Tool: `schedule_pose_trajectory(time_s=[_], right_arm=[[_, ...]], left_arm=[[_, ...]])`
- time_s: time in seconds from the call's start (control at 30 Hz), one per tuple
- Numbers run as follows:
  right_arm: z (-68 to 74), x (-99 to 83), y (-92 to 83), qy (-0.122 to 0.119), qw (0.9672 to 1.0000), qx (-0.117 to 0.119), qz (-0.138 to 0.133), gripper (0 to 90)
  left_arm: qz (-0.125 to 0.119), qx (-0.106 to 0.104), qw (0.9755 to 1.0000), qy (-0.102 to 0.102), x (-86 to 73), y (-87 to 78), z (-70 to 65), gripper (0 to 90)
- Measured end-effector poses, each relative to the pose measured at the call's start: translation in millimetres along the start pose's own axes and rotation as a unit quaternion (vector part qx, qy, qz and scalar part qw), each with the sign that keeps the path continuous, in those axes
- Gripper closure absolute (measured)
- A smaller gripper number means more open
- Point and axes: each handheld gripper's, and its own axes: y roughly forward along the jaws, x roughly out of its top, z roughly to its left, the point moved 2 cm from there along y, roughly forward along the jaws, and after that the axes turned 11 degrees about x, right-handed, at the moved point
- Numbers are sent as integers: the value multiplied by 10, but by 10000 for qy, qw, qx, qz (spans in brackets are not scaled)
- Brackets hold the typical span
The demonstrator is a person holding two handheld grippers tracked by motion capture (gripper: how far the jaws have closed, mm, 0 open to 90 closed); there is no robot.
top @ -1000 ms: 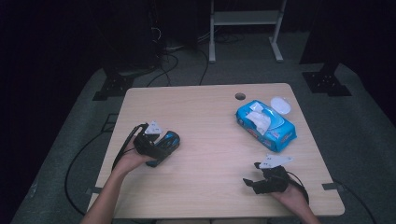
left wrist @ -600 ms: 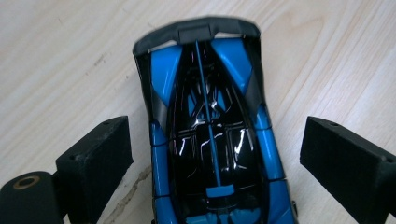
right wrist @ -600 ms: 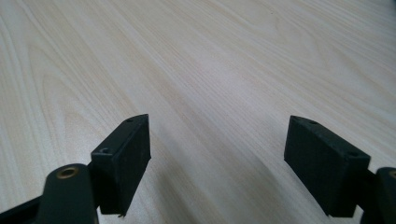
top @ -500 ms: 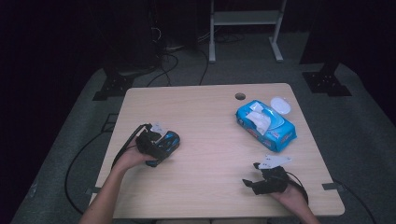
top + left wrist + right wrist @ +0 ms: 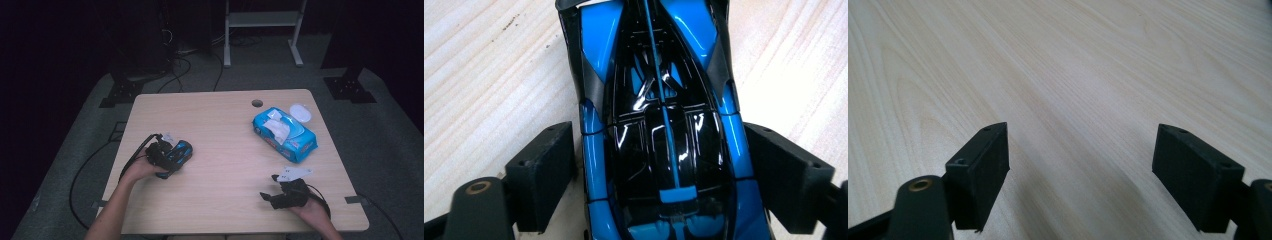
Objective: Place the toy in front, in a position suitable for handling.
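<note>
High view: the left hand-held gripper (image 5: 167, 155) sits at the left-middle of the tabletop (image 5: 225, 130) with a blue and black toy car (image 5: 180, 152) between its jaws, while the right hand-held gripper (image 5: 280, 195) rests near the front right edge, well apart from the car. In the left gripper view the toy car (image 5: 659, 125) lies lengthwise between the 2 black jaws, its long axis running straight away from the camera, so the jaws face its 2 flanks about midway along the body. The right-hand jaw in that view looks pressed to the car's side and the left-hand one is just beside or touching it (the dark gap there makes contact hard to confirm), so I judge the left hand-held gripper clamped on the car or very nearly so. The right gripper view shows the right hand-held gripper (image 5: 1080, 170) spread wide, holding nothing, with bare wood ahead. A blue wipes pack (image 5: 284, 134) with its lid flipped open lies at the far right, nearer the right hand. Any lift or push of the car falls to the left hand, along the car's own axis.
</note>
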Motion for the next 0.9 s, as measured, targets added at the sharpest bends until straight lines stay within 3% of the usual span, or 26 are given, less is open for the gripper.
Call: schedule_pose_trajectory(time_s=[0.03, 0.23, 0.6, 0.8, 0.9], right_arm=[[-1, 0, 0, -4, 10000, -1, 0, 218], [12, 3, -1, -6, 10000, -7, -5, 218], [0, -1, 9, -7, 10000, -11, 23, 218], [-3, -2, -4, 15, 10000, -24, 1, 218], [-2, -2, -4, 2, 10000, -25, 2, 218]], left_arm=[[32, 17, 10000, 43, 8, -17, -19, 217], [74, 71, 9999, -52, 7, -30, -7, 258], [102, 39, 9999, -43, 6, -42, -4, 260], [-126, -22, 9998, -141, 39, -91, -7, 266], [-22, -18, 9999, -107, 32, -90, -10, 266]])
